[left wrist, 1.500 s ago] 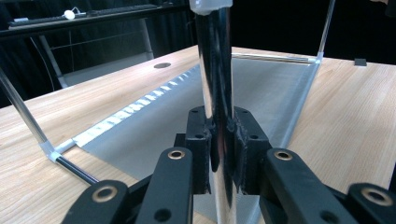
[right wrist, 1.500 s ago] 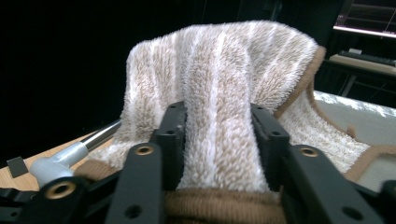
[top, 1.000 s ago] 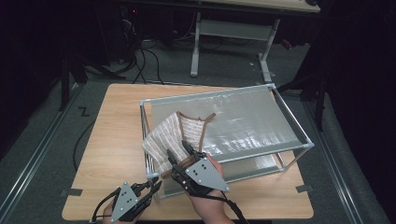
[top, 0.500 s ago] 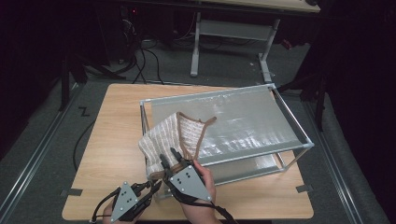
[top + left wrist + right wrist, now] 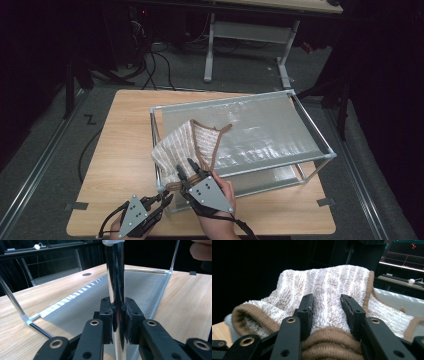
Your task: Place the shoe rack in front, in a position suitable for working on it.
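Observation:
A white-and-beige striped towel (image 5: 182,142) with a brown border hangs over the near-left corner of a metal rack (image 5: 311,131) with a grey mesh shelf. My right gripper (image 5: 184,169) points into the towel's near edge. In the right gripper view its jaws have just been closing and now pinch a fold of towel (image 5: 329,282) between the pads of the right gripper (image 5: 326,297). My left gripper (image 5: 167,197) sits low at the rack's near-left corner. In the left gripper view, the left gripper (image 5: 119,315) is shut on the shiny upright post (image 5: 114,275).
The rack stands on a wooden table (image 5: 117,150), whose front edge is just below my hands. A lower mesh shelf (image 5: 82,307) spreads behind the post. A white-legged desk (image 5: 250,32) and floor cables (image 5: 150,65) lie beyond the table. A fingertip (image 5: 202,250) shows in the left gripper view.
The right gripper shifted slightly left and toward the near edge, and its jaws narrowed onto the towel. The towel bunched up more at the rack's corner. The left gripper stayed put.

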The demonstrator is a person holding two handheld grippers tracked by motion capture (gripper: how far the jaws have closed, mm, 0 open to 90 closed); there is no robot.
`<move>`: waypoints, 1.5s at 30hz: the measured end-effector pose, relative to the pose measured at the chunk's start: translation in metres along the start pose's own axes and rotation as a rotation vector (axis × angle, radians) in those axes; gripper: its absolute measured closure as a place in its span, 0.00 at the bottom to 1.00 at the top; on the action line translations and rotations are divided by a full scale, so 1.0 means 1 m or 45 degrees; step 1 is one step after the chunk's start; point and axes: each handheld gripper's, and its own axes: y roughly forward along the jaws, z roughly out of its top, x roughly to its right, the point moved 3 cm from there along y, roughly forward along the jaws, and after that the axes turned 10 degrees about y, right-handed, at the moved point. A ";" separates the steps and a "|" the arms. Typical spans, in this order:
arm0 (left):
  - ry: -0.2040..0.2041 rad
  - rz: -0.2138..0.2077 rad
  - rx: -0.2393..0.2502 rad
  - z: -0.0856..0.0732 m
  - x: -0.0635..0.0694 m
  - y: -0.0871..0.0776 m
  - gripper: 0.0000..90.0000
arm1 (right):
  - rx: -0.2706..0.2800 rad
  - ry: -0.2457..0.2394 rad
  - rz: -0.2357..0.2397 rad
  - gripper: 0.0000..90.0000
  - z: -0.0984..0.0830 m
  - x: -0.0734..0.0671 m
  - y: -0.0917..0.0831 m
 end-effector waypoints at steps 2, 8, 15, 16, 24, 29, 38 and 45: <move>0.001 0.001 -0.003 0.000 0.000 0.000 0.87 | 0.001 -0.002 -0.012 0.71 0.000 0.005 -0.001; -0.005 0.004 -0.007 0.000 0.000 0.000 0.88 | 0.000 0.010 -0.064 0.71 -0.001 0.026 -0.005; -0.007 0.007 -0.010 0.000 0.001 0.000 0.88 | 0.001 0.007 -0.136 0.71 -0.002 0.052 -0.014; -0.008 0.007 -0.010 0.000 0.001 0.000 0.88 | 0.002 0.008 -0.147 0.71 -0.003 0.055 -0.015; -0.010 0.006 -0.011 0.000 0.001 -0.001 0.88 | 0.006 0.033 -0.231 0.71 -0.003 0.085 -0.026; -0.011 0.004 -0.012 0.000 0.000 -0.001 0.88 | 0.006 0.042 -0.292 0.71 -0.003 0.106 -0.033; -0.010 0.003 -0.016 0.001 0.000 -0.001 0.88 | 0.017 0.048 -0.429 0.70 -0.005 0.151 -0.050; -0.004 -0.004 -0.015 0.001 0.001 -0.001 0.88 | 0.034 0.096 -0.555 0.70 -0.005 0.189 -0.067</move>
